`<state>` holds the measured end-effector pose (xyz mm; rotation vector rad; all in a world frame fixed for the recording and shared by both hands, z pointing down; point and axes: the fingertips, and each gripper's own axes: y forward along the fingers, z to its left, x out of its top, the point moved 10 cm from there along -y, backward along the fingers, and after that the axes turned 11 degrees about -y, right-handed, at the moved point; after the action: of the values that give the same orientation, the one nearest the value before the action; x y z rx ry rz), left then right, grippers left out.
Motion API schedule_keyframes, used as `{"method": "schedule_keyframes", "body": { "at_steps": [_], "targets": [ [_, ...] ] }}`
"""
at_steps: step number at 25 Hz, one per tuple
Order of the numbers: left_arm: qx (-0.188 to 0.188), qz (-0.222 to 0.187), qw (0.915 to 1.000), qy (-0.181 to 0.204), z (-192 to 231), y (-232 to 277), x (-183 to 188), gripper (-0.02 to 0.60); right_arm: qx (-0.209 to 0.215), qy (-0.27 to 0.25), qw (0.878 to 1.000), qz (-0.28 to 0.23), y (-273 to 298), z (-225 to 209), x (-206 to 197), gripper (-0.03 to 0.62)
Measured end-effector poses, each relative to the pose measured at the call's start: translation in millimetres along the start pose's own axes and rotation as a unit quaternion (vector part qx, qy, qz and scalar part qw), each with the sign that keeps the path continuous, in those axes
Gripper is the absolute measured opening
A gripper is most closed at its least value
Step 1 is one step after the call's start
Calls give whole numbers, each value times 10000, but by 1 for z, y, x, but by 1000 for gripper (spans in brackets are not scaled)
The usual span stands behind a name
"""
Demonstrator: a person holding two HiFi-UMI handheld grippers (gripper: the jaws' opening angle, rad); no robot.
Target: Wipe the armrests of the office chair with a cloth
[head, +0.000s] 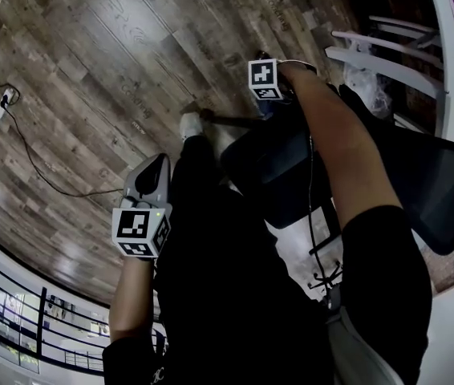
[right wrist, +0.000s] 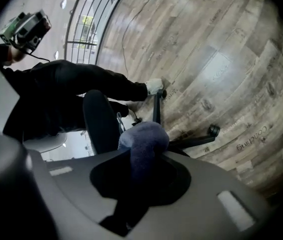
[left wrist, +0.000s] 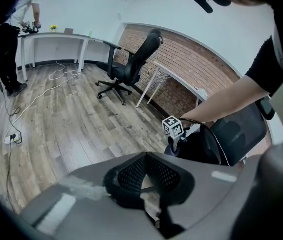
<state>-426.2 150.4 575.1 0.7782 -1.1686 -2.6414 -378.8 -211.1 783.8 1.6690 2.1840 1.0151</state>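
Fuzzy blue-grey cloth (right wrist: pixel 143 137), pinched in your right gripper (right wrist: pixel 139 163) at the edge of a black office chair (head: pixel 285 171).
Its jaws clamp the cloth above the chair's wheeled base (right wrist: pixel 194 142). Your left gripper (left wrist: pixel 146 159) hangs apart, jaws meeting at the tips, empty. Lettering on the wood floor (head: pixel 91 70) is too blurred to read.

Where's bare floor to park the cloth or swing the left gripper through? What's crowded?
Free: the wood floor between the power cable and the office chair, ahead of the left gripper. Crowded: the right side, where the chair, the person's right arm and the white metal frame pack together.
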Motion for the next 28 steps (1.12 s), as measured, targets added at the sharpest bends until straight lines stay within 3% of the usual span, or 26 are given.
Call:
{"method": "schedule_keyframes", "body": {
  "at_steps": [4, 7, 11, 16, 25, 28],
  "targets": [
    [99, 70, 9999, -105, 6, 0, -7, 6, -586, 706, 9958, 24, 2, -23, -26, 67],
    [74, 69, 9997, -237, 6, 3, -6, 6, -627, 973, 9928, 324, -1, -23, -47, 66],
    [-51, 52, 9998, -176, 0, 7, -2, 6, -121, 938, 9953, 188, -13, -3, -55, 64],
    [-225, -29, 9996, -175, -19, 9, 6, 6, 521, 311, 9980, 197, -45, 34, -55, 63],
    [-226, -280, 9990, -279, -34, -4, 14, 6, 1283, -89, 9915, -181, -83, 69, -34, 63],
    [-148, -364, 9983, -433, -30, -11, 14, 6, 1642, -68, 9845, -606, -86, 75, -19, 64]
  ]
}}
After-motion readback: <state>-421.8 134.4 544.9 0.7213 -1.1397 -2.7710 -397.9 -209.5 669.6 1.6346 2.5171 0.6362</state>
